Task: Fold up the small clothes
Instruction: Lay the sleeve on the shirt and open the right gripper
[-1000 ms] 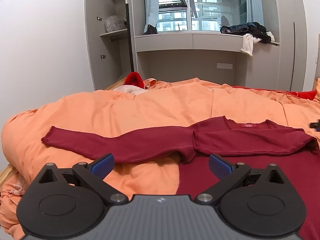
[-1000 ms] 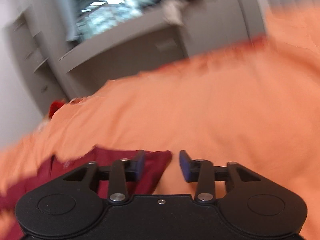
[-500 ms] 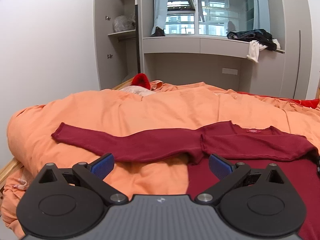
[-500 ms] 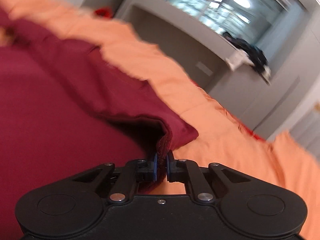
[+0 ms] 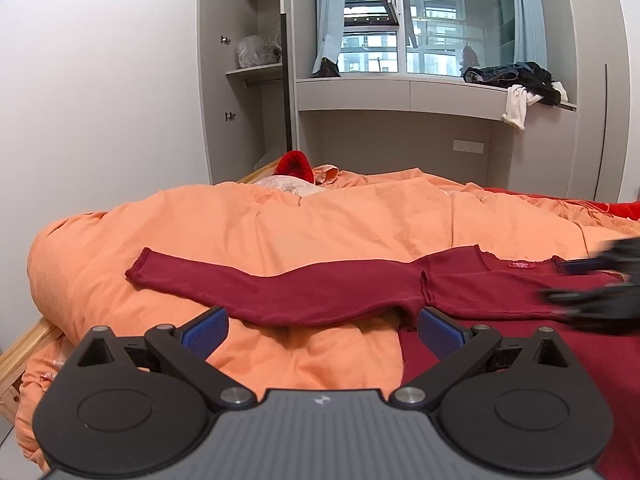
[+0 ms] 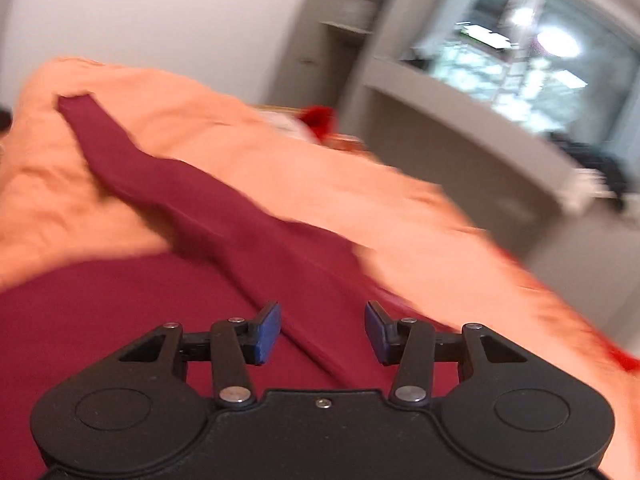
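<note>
Item: dark red long-sleeved top (image 5: 480, 296), lying flat on the orange duvet (image 5: 280, 232) of the bed. One sleeve (image 5: 260, 284) stretches out straight toward the bed's left edge; the other is folded across the chest, its cuff ending near the first sleeve's shoulder seam. A small red label (image 5: 521, 265) shows at the neckline.

Item: left tongs (image 5: 322, 330), spread wide, holding nothing, poised low over the near side of the bed with one blue pad above bare duvet and the other above the top's body.

Item: right tongs (image 6: 322, 330), parted about halfway and empty, held over the top's chest (the right wrist view is motion-blurred, so whether they touch the cloth cannot be told). In the left wrist view they appear as a dark smear (image 5: 592, 288) beside the collar.

Item: surroundings. A red object (image 5: 295, 164) at the far end of the bed; open wardrobe shelves (image 5: 252, 68) with a plastic-wrapped bundle; a window (image 5: 424, 28) with pale blue curtains; a pile of dark clothes (image 5: 516, 80) on the sill ledge, a white piece hanging over its edge.
</note>
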Available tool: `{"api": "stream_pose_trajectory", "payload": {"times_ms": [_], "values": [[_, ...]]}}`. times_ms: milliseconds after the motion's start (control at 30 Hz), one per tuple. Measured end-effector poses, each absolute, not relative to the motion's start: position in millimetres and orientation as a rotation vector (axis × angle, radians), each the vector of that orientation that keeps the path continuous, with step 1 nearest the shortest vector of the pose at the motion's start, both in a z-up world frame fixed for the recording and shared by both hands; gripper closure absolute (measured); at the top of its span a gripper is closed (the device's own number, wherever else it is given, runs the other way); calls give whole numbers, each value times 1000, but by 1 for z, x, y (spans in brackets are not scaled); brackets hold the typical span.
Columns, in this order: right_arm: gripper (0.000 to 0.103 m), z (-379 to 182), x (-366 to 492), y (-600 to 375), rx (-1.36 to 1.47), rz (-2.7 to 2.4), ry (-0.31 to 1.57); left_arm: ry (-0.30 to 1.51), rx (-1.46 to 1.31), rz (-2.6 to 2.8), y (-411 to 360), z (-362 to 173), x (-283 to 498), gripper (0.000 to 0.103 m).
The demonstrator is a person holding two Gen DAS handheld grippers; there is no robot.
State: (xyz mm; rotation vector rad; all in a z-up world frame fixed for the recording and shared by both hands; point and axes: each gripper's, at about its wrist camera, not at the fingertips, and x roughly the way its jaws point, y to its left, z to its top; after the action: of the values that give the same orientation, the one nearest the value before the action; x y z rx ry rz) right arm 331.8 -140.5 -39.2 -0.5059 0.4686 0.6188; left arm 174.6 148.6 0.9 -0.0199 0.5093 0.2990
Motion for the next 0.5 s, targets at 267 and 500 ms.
{"api": "stream_pose_trajectory", "payload": {"times_ms": [267, 500], "values": [[69, -107, 395, 0, -611, 676, 592, 529, -48, 331, 170, -2, 173, 1], [97, -88, 419, -11, -246, 648, 576, 548, -83, 353, 190, -6, 173, 1]]}}
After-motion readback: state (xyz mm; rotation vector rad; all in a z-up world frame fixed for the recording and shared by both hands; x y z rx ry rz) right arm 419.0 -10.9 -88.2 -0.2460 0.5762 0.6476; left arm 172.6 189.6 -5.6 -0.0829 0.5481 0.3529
